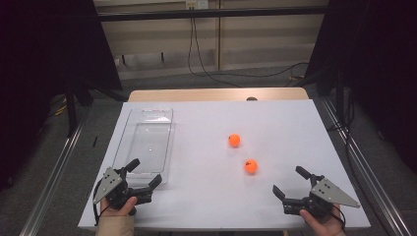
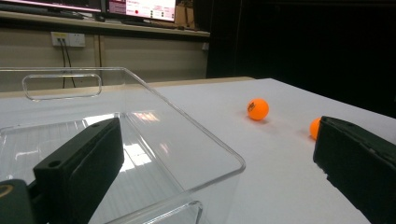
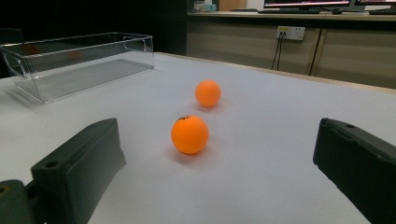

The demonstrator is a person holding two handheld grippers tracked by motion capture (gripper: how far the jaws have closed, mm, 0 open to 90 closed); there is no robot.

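Clear bin (image 1: 147,140) sits empty on the table (image 1: 206,196). Two orange balls (image 1: 234,140) (image 1: 251,166) lie outside it, near right gripper (image 1: 290,182). Left gripper (image 1: 145,172) at bin's near end; both grippers' fingers spread wide, holding nothing.

— Is any writing legible on the table?

— Nothing that reads. The nearer orange ball (image 1: 251,166) carries a small dark mark (image 3: 183,118) near its top, and the farther orange ball (image 1: 234,140) shows a dark print (image 2: 251,106) on its side in the left gripper view, but both are too small to make out as letters.

— And in the background?

— A monitor (image 2: 141,8) on the shelf shows red and white panels with lines of text, all too blurred to read. The clear bin (image 1: 146,142) bears no label.
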